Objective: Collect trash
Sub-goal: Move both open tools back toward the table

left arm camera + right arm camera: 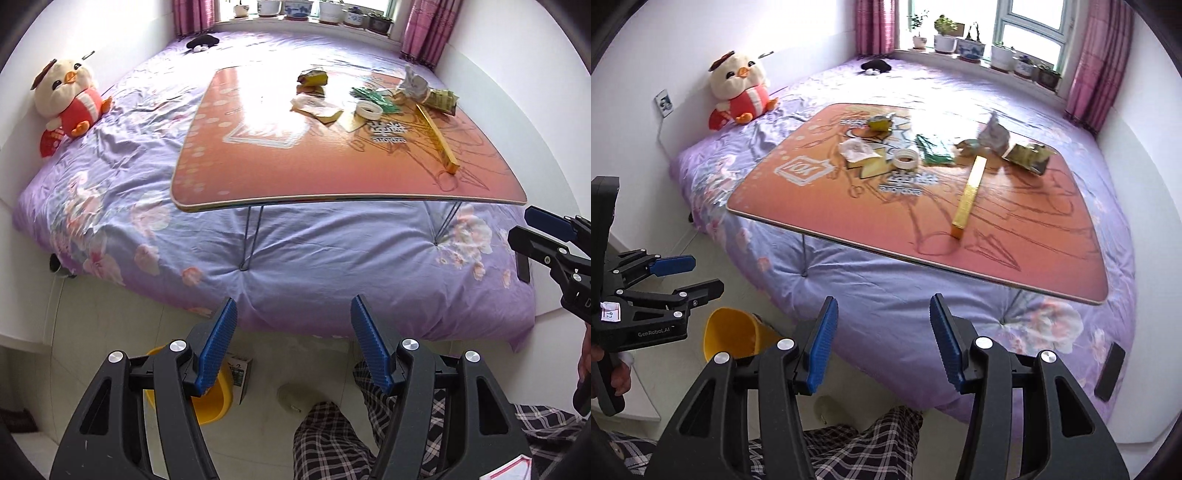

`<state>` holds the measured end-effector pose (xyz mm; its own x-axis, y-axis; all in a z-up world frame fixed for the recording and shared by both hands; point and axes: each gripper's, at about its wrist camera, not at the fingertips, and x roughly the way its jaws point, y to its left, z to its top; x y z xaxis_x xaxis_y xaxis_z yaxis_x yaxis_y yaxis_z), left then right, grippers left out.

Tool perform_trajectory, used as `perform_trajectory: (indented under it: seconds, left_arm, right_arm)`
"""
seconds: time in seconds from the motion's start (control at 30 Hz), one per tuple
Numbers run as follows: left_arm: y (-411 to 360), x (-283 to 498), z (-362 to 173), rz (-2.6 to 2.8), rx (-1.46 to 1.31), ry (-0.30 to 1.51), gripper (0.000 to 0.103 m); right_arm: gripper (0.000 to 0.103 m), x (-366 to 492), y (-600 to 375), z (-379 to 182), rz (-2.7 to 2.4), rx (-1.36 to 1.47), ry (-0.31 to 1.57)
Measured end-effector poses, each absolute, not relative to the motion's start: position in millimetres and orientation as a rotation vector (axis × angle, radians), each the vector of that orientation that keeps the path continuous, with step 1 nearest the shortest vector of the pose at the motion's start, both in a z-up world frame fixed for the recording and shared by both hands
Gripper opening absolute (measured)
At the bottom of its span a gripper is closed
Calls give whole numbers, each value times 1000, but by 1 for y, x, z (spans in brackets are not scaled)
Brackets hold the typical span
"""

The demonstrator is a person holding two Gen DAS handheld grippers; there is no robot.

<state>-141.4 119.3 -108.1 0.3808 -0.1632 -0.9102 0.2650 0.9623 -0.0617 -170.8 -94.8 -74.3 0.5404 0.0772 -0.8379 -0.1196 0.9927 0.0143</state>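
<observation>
1. Trash sits on the orange folding table (849,206) on the bed: gold box (969,195), green wrapper (932,149), white lid (905,159), crumpled wrappers (995,134).
2. Yellow bin (733,334) on the floor beside the bed (tipped toward it).
3. Left gripper (293,325) and right gripper (882,326): jaws wide apart, holding nothing, both short of the table.

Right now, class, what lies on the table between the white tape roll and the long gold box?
Only bare tabletop with printed lettering lies between the tape roll and the gold box; the right wrist view shows it best.
</observation>
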Motion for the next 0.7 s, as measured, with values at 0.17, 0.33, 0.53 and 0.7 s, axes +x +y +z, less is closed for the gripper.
perform_trajectory:
  seconds: [0.17, 0.33, 0.53, 0.7]
  left_arm:
    - [98, -131, -110, -306, 114, 1162, 64]
    - [82, -107, -105, -282, 115, 1144, 68]
    - [63, -63, -103, -229, 100, 1114, 76]
    - [53, -17, -109, -175, 70, 1099, 79]
  right_arm:
    - [54, -175, -129, -74, 43, -13, 999]
    - [63, -161, -159, -73, 9, 10, 968]
    - [71, -118, -197, -73, -20, 33, 940]
    - [77, -75, -225, -77, -34, 44, 921]
